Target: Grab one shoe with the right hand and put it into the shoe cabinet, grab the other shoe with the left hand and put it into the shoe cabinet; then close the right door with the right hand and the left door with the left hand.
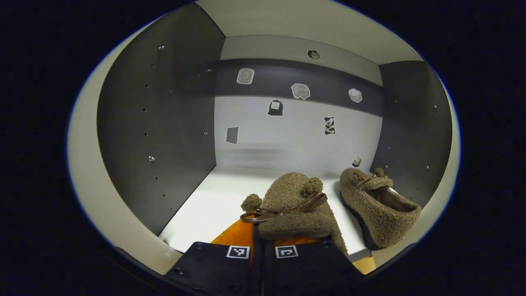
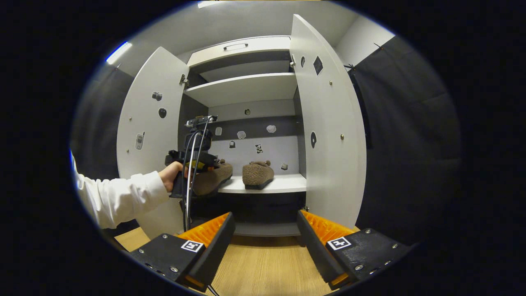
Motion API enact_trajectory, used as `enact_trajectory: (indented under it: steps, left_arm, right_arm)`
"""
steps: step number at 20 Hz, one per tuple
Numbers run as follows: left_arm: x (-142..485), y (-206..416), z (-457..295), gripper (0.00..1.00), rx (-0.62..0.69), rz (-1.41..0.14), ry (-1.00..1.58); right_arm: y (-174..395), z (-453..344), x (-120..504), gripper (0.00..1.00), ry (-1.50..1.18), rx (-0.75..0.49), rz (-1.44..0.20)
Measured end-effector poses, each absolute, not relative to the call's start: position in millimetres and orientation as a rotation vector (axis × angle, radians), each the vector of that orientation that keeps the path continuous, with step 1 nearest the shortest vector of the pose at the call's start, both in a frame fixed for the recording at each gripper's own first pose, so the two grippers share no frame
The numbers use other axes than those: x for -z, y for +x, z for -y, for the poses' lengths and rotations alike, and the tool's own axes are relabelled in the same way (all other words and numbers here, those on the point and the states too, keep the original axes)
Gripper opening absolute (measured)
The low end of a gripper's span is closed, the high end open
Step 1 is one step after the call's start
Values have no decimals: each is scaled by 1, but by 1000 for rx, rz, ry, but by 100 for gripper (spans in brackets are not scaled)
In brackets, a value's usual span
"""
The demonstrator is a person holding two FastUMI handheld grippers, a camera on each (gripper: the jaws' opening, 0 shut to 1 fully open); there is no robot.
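the left gripper [image 1: 263, 246] is seen in the left gripper view with its fingers drawn almost together, clamped on the heel end of a fuzzy brown shoe [image 1: 294, 209]; the shoe rises straight ahead of the fingertips, its toe pointing away from them into the shoe cabinet [image 1: 156, 123], with two pompoms and a brown bow on its upper; its front part is over the white shelf [image 1: 213, 197], though whether the sole touches the shelf cannot be told; the second shoe [image 1: 378, 205] is set on the same shelf, ahead and to the right of the fingers, just beside the held shoe and close to the cabinet's right inner wall; small stickers are scattered over the back wall beyond both shoes; in the right gripper view the right gripper [image 2: 265, 236] is held wide open with nothing between its fingers, low over the wooden floor [image 2: 263, 271] and well back from the cabinet; the cabinet is straight ahead of it, the left door [image 2: 144, 135] and the right door [image 2: 328, 135] both swung open; the second shoe is seen ahead and above the gap between the fingers; the left gripper, gripped by a hand [image 2: 170, 174] in a white sleeve [image 2: 115, 197], is up and to the left, at the shelf's front edge with the held shoe.
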State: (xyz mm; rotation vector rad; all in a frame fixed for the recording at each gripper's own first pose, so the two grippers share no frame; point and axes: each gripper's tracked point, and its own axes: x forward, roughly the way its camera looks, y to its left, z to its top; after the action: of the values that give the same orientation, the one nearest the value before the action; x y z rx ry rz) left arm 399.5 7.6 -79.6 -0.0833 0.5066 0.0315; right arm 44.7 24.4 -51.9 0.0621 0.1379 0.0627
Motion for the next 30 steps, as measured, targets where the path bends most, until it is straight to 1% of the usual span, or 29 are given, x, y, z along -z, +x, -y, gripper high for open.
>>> enact_trajectory:
  steps: [2,4,6,9,11,12,13,14,15,16,17,18,20,21,25,26,29,30]
  left_arm:
    - [76,419,-11,8,-45,-529,-95]
    - [76,448,-11,8,-48,-550,-50]
    - [87,463,-11,10,-59,-595,-3]
    - [110,470,-10,10,-53,-659,59]
    - [114,469,-11,13,-58,-665,36]
    - [111,467,-13,26,-63,-657,38]
    - [107,463,-14,29,-67,-652,43]
    - [103,460,-15,43,-72,-648,55]
    - [100,458,-18,51,-68,-641,64]
    - [98,455,-20,69,-62,-638,63]
    - [95,451,-21,82,-64,-634,48]
    - [91,448,-24,96,-67,-624,28]
    - [85,441,-19,95,-29,-600,-32]
    - [82,435,-16,97,-6,-597,-49]
    - [56,407,-7,98,44,-524,-110]
    - [46,397,-5,99,63,-496,-128]
    - [10,360,1,97,115,-379,-169]
    - [-1,342,3,99,129,-337,-190]
  right_arm:
    - [39,-28,48,94,56,-54,-131]
    - [33,-31,45,94,44,-43,-130]
    - [26,-35,43,94,29,-37,-128]
    - [19,-33,42,94,21,-18,-129]
    - [16,-29,42,94,25,-3,-136]
    - [14,-27,42,94,26,4,-137]
    - [13,-25,41,94,29,8,-135]
    - [11,-25,41,94,33,8,-134]
    - [9,-24,40,94,35,8,-132]
    - [8,-24,39,94,37,7,-130]
    - [7,-23,39,94,37,5,-127]
    - [7,-23,37,94,38,5,-126]
    - [6,-24,36,94,44,0,-123]
    - [5,-25,36,94,47,-2,-121]
    - [7,-29,34,94,57,-5,-110]
    - [7,-30,34,94,62,-7,-108]
    - [7,-28,29,94,67,2,-98]
    - [7,-26,28,94,65,5,-97]
